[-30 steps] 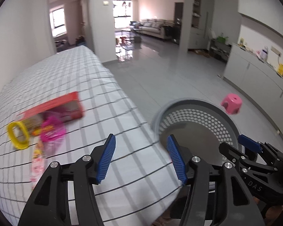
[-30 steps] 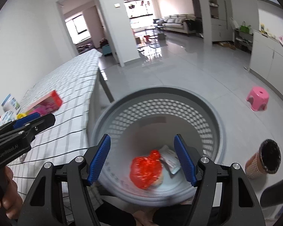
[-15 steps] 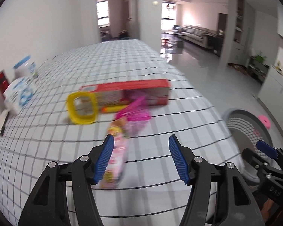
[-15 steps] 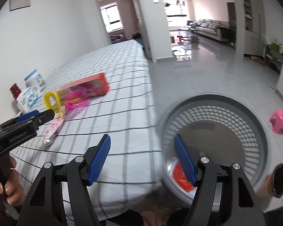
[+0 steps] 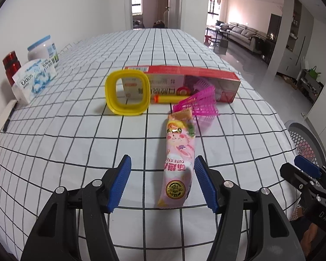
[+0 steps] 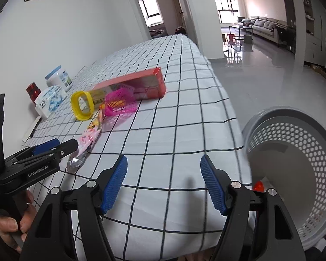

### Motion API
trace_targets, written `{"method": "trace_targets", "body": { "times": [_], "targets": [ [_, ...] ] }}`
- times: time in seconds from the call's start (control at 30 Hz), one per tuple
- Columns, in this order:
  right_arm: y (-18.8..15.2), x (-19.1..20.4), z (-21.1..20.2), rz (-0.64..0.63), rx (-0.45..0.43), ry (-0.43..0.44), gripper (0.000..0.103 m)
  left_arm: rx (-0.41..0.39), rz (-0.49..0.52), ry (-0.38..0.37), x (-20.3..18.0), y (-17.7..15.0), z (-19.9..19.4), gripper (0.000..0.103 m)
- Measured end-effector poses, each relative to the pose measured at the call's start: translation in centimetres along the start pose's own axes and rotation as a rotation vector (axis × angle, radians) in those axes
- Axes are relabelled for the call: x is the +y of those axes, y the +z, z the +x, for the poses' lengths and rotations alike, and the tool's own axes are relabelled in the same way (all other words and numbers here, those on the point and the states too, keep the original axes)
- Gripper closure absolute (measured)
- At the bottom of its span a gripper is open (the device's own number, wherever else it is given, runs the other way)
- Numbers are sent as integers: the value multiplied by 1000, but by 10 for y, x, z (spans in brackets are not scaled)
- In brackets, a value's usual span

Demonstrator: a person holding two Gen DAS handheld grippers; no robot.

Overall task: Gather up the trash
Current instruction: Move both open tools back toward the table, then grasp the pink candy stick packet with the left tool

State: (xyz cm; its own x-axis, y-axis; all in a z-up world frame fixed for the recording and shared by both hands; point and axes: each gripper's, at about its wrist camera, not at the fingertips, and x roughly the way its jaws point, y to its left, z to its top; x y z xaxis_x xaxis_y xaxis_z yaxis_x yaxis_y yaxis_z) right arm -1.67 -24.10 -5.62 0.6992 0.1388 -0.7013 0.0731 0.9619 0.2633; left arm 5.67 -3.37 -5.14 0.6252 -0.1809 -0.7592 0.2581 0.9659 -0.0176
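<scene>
Over the white black-gridded tablecloth (image 5: pixel 76 134), beside whose right edge the grey perforated plastic basket (image 6: pixel 297 174) stands, the left gripper (image 5: pixel 162 181) spreads wide around the near end of the pink snack wrapper (image 5: pixel 179 158), while the right gripper (image 6: pixel 164 181) hovers wide and empty near the front edge.

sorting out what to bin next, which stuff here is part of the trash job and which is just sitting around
Job:
pink snack wrapper between the open left gripper fingers
grey basket
right gripper, open

Probably just lying about:
yellow ring
red box
pink net
white jar
tissue pack
</scene>
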Motion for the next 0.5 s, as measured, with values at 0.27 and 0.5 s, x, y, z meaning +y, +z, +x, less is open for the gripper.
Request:
{"method": "trace_targets", "body": {
  "times": [0.27,0.5],
  "targets": [
    [4,-4,9,19,12,5,36,41,22,-28,-11,4,19,43],
    [17,3,16,12,13,14,36,52,24,-52,-9,8,26,73]
  ]
}}
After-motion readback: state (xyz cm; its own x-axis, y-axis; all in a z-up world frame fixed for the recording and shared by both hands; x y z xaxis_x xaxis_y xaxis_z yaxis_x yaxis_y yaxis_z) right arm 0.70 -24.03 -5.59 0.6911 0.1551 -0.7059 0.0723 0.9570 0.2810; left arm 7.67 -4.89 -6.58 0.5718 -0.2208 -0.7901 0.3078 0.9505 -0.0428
